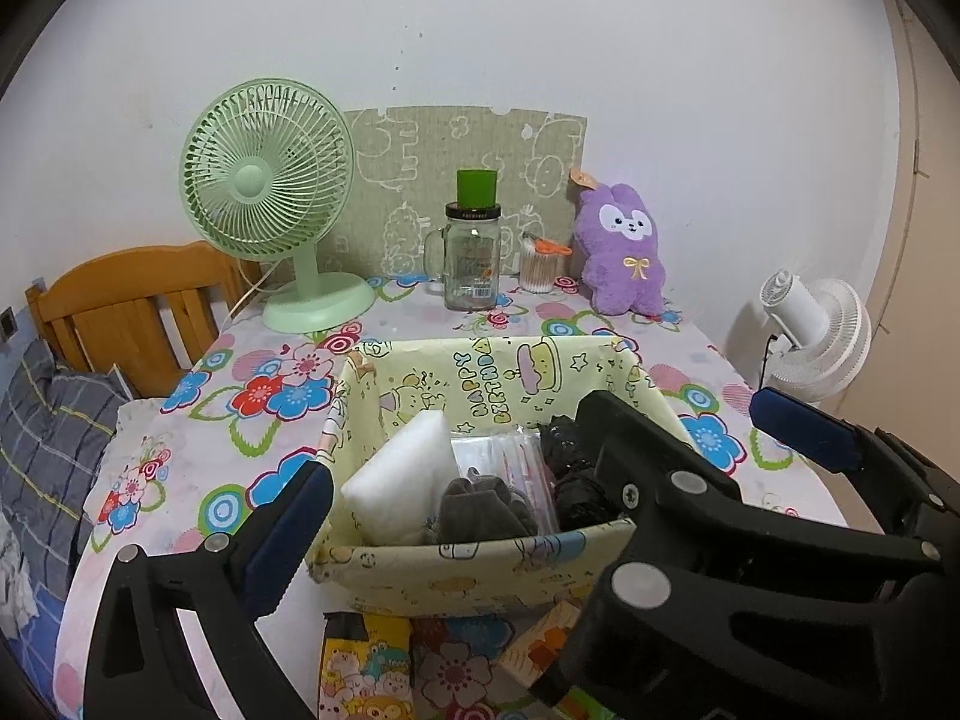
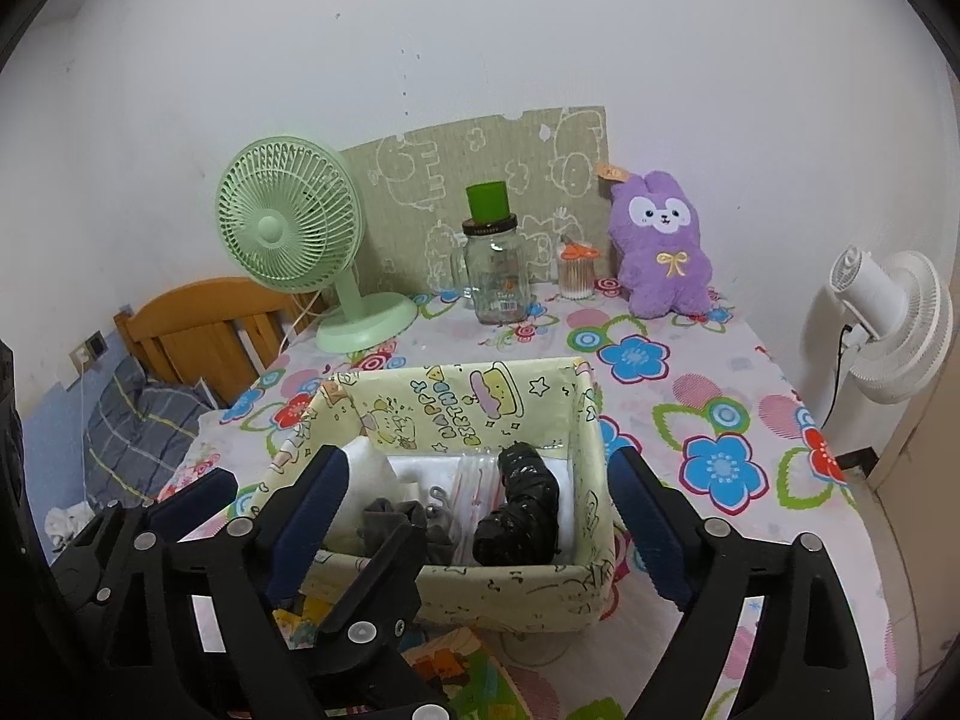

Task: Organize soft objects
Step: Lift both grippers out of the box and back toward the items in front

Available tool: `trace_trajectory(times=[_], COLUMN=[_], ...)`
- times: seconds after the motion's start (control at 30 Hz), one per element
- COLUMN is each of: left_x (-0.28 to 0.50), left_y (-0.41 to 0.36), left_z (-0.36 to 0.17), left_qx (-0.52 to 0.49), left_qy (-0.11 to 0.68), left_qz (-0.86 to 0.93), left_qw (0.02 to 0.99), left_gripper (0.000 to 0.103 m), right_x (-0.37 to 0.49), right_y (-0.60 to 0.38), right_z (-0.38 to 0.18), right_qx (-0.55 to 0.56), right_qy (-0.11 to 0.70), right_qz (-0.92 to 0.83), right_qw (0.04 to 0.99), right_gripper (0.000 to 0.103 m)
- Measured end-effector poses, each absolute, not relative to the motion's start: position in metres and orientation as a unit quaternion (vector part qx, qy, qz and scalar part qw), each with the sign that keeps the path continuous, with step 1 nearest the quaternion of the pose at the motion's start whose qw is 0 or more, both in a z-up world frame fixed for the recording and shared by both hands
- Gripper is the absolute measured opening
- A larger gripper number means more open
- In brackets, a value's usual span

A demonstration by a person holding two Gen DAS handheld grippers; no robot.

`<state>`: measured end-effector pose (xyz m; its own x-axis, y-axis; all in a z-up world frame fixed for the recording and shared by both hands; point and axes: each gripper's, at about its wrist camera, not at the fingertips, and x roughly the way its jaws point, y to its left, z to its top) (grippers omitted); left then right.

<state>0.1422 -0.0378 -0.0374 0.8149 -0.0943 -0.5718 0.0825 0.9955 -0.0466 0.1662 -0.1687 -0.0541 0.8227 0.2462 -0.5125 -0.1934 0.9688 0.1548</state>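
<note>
A pale yellow fabric basket (image 1: 468, 564) (image 2: 510, 588) printed "Happy Birthday" stands on the floral tablecloth. It holds a white foam block (image 1: 402, 480), a grey cloth (image 1: 480, 510) (image 2: 390, 516), a clear plastic bag (image 2: 474, 486) and a black crumpled bundle (image 2: 522, 510). A purple plush rabbit (image 1: 624, 246) (image 2: 660, 246) leans on the back wall. My left gripper (image 1: 480, 480) and right gripper (image 2: 477, 456) hover open at the basket's near side, holding nothing. Their fingers interleave, and the right gripper's black left finger (image 1: 618, 450) hides my left gripper's right finger.
At the back stand a green desk fan (image 1: 270, 180), a glass jar with a green lid (image 1: 474, 264) and a cotton swab tub (image 1: 537, 267). A white fan (image 1: 810, 330) stands beyond the table's right edge, a wooden headboard (image 1: 132, 300) to the left. Colourful packets (image 1: 366, 672) lie nearest me.
</note>
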Motion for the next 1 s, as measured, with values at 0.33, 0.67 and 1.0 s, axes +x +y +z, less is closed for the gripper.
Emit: trace_trajectory(times=[0.33, 0.67, 1.0], left_x=[0.122, 0.094, 0.067], left_y=[-0.037, -0.036, -0.037], left_z=[-0.028, -0.022, -0.023], left_qx=[-0.012, -0.013, -0.018], left_qy=[0.29, 0.276, 0.269], left_qz=[-0.051, -0.054, -0.052], left_qw=[0.956, 0.96, 0.962], left_gripper=[0.103, 0.103, 0.103], right_x=[0.142, 0.115, 0.086], right_y=[-0.169, -0.168, -0.17], right_z=[-0.044, -0.037, -0.036], right_qx=[0.039, 0.035, 0.034], right_qy=[0.26, 0.246, 0.235], right_qz=[0.107, 0.101, 0.097], right_qw=[0.959, 0.963, 0.966], right_gripper=[0.098, 0.101, 0.101])
